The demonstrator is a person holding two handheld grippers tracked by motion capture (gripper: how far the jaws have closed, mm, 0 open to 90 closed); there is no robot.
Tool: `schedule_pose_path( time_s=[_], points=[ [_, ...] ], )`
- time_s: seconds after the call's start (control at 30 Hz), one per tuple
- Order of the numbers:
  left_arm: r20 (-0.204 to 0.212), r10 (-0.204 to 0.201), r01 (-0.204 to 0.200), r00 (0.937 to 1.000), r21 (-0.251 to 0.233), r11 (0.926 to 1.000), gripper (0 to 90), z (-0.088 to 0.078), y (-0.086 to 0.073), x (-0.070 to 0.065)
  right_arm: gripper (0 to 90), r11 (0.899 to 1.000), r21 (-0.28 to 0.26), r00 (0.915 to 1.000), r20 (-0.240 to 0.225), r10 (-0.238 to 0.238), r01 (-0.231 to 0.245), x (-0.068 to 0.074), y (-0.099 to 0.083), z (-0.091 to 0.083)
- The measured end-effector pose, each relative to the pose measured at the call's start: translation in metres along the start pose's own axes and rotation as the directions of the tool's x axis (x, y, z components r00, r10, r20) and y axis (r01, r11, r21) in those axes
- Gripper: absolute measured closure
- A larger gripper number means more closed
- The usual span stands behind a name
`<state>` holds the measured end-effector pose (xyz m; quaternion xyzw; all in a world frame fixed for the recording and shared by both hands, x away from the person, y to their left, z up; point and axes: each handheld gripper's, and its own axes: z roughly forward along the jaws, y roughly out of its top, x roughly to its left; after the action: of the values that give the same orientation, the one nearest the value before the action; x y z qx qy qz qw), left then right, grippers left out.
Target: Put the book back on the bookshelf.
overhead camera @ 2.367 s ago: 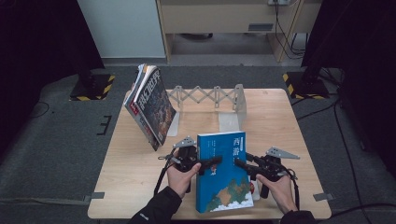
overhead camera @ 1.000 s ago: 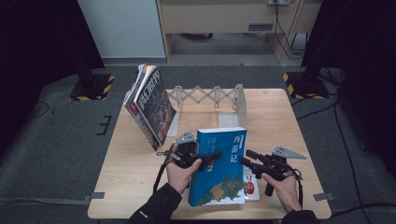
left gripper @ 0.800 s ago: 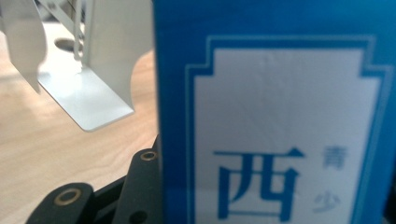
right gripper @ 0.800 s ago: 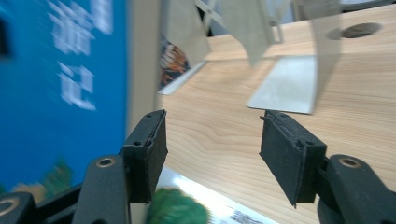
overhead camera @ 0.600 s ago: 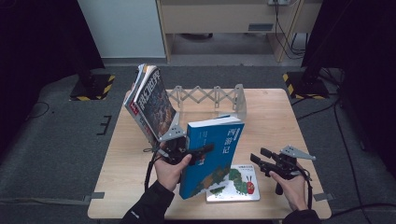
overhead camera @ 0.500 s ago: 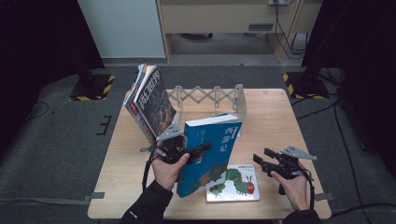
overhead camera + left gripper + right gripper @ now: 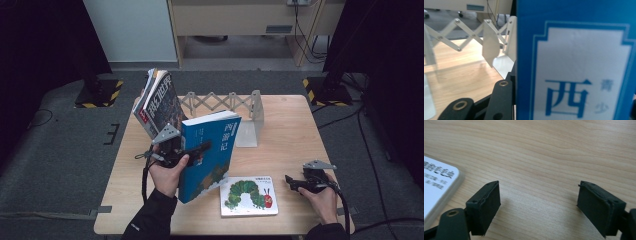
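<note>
Along the near edge of the pale wooden table, a flat white picture book with a green caterpillar on its cover is lying face up, a little right of the middle. Just to its right, near the near right corner, the right gripper is hovering low over bare wood; its black jaws have just been opening and are standing wide apart with nothing between them, their pads blocky and matt in the right gripper view, the book's rounded corner just beside the left one.

Left of the middle, the left gripper is pinching a blue hardcover book by its cover and holding it upright, slightly tilted, clear of the wood. In the left gripper view its glossy blue and white cover is standing hard against the black jaw.

Beyond it, a grey-white folding book rack with scissor-lattice arms and flat metal end plates is stretching across the far middle of the table. At the far left corner, a few books are leaning at the rack's left end. The right half of the table is lying open.

Around the table, grey carpet is spreading out, with black stands on yellow-striped bases at both sides and a light cabinet behind.
</note>
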<state>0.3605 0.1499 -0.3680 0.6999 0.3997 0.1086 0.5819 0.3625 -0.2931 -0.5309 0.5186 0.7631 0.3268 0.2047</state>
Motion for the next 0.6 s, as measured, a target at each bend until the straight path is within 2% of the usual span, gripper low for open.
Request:
schedule_pose_path(
  time_s=[0.1,0.27,0.4,0.6],
  points=[
    [-0.02,0.013,-0.013,0.9997,0.006,0.9999,59.9,-0.002,0.004,0.003,15.7,1.0,0.014,1.0,0.007,-0.006,0.006,-0.002,-0.002,0.002],
    [-0.052,0.044,-0.043,0.9977,0.019,0.9989,60.0,0.0,0.012,0.007,13.3,1.0,0.0,0.9998,0.02,-0.008,0.008,-0.002,-0.003,0.004],
    [-0.065,0.047,-0.047,0.9968,0.008,0.9989,60.0,0.007,0.021,0.012,10.5,1.0,-0.017,0.9996,0.03,0.001,-0.001,-0.002,-0.005,0.006],
    [-0.086,0.051,-0.053,0.995,-0.015,0.9985,60.1,0.02,0.039,0.016,9.1,1.0,-0.013,0.9995,0.03,0.002,-0.002,-0.003,-0.005,0.006]
  ],
)
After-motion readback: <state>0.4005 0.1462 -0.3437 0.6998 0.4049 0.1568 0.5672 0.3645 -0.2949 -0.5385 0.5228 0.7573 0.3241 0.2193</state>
